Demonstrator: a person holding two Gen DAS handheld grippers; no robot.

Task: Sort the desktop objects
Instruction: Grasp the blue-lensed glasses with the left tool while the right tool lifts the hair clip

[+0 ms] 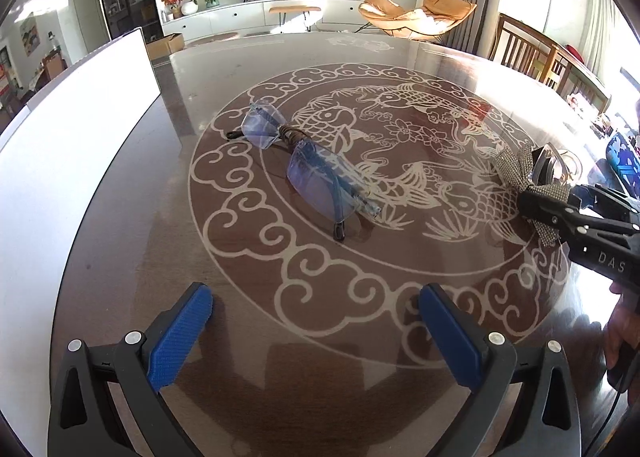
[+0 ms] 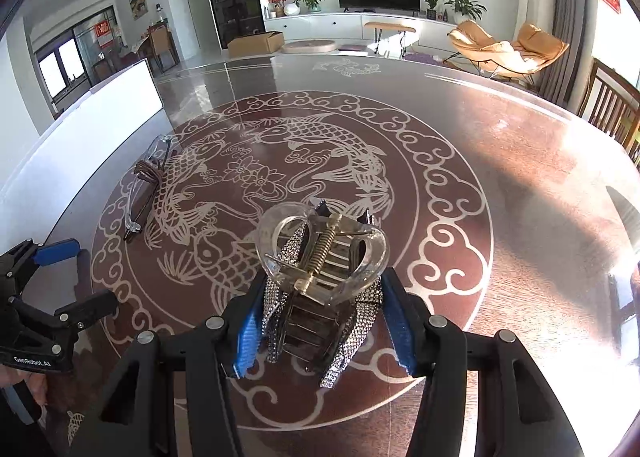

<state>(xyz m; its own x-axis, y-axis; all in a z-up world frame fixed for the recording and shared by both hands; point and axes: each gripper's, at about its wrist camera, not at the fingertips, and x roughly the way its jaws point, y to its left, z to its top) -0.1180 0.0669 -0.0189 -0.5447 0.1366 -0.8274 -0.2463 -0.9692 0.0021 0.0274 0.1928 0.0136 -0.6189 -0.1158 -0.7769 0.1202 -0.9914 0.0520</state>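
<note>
Currently right gripper (image 2: 324,321) clamps hair clip (image 2: 320,269) right of glasses (image 1: 304,173); left gripper (image 1: 316,333) gapes empty, nearer than glasses.

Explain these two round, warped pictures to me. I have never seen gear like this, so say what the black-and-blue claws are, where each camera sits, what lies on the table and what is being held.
No robot here: a person holds a hand-operated claw in each hand, each with a wide-angle camera looking along its two blue-padded fingers.

The left wrist view shows the left gripper open and empty above a round table with a carp design. Folded glasses lie on it, and a white board stands along its left side.

The right wrist view shows the right gripper clamped on a rhinestone hair clip with a clear top and metal spring. The left view shows the same clip from the side.
</note>
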